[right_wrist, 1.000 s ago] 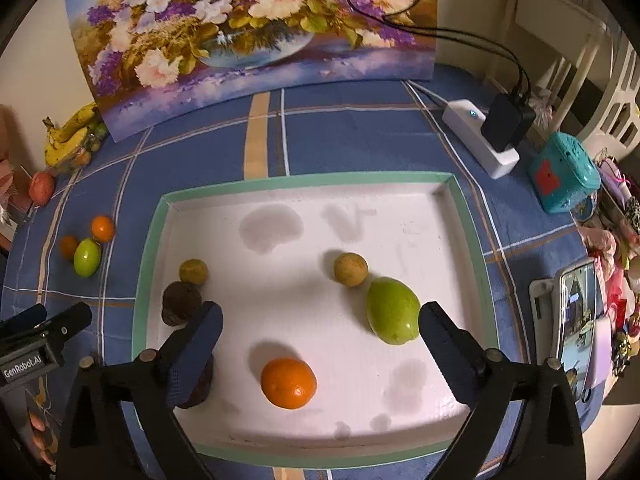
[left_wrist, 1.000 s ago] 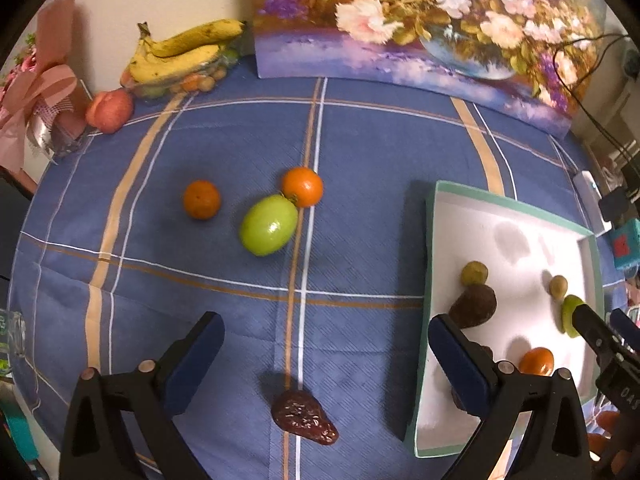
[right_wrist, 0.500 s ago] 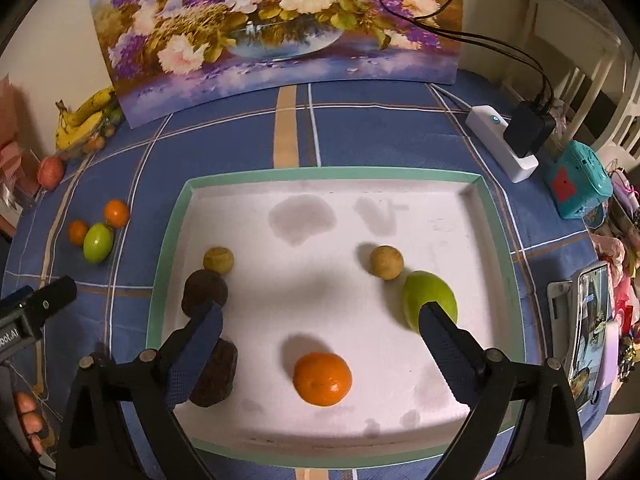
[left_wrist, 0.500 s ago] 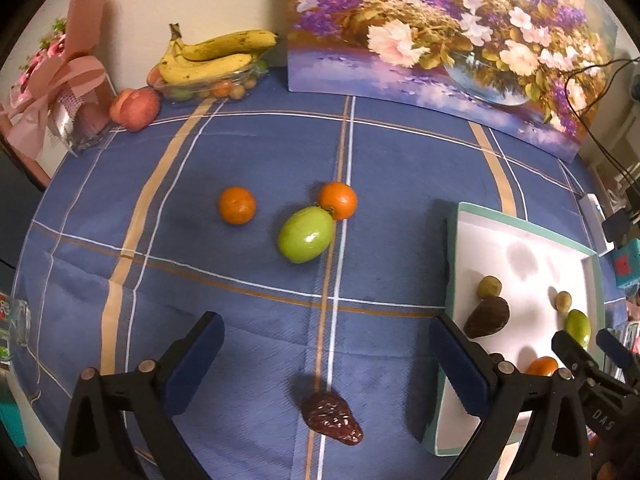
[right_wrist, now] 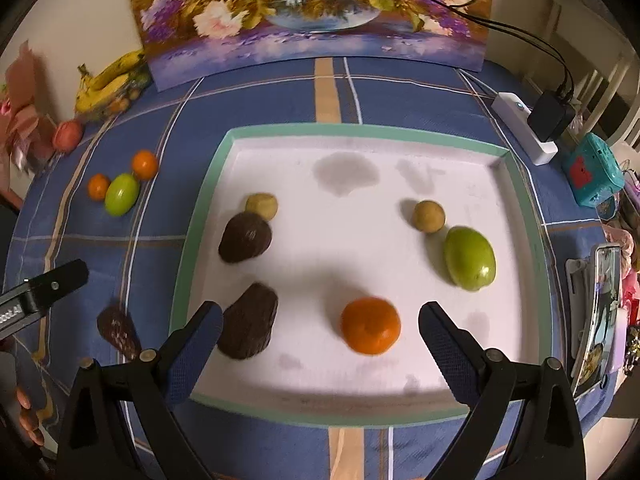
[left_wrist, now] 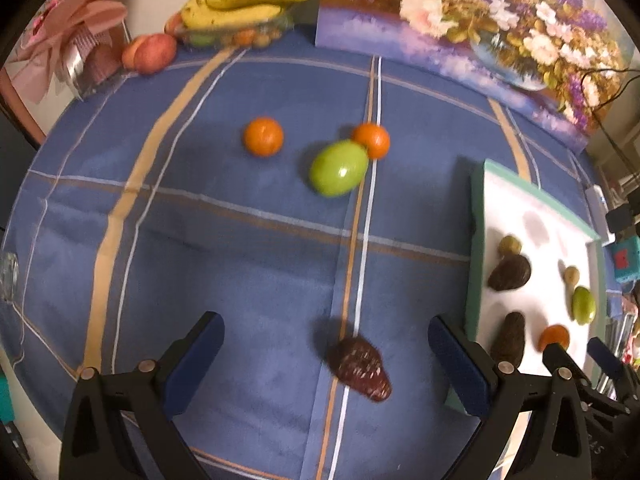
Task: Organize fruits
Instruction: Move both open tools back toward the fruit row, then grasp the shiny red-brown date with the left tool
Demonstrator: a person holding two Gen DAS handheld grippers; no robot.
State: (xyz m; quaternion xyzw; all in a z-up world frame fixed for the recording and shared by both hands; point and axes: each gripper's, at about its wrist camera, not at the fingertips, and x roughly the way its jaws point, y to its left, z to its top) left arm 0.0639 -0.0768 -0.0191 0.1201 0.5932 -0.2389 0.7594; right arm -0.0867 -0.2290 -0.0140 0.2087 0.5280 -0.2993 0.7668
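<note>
My left tool [left_wrist: 326,354] is released, jaws spread wide, empty, over the blue checked cloth on the counter [left_wrist: 240,264]. Far left, bananas [left_wrist: 240,4] and a peach [left_wrist: 150,53] sit by the wall. Mid-counter, a lone orange [left_wrist: 263,136], then to its right a green mango [left_wrist: 339,167] touching a second orange [left_wrist: 371,140] behind it. Near me, between the left tool's fingers, a dark wrinkled fruit [left_wrist: 363,368] lies on the cloth, outside the tray. Right of that, the white tray with green rim [right_wrist: 208,184]. Inside it, left side: a small yellowish round fruit [right_wrist: 261,206] touching a dark brown fruit [right_wrist: 245,237], and nearer, another dark brown fruit [right_wrist: 249,321] just beside the left finger of my right tool [right_wrist: 320,338]. That tool is released too, wide apart, empty, over the tray's near edge. Between its fingers, an orange in the tray [right_wrist: 370,325]. Farther right, a second yellowish round fruit [right_wrist: 429,216] next to a green mango in the tray [right_wrist: 470,258]. Far right off the tray, a white power strip [right_wrist: 524,130] and a teal box [right_wrist: 594,174]. Flower painting [right_wrist: 312,8] stands at the far wall.
</note>
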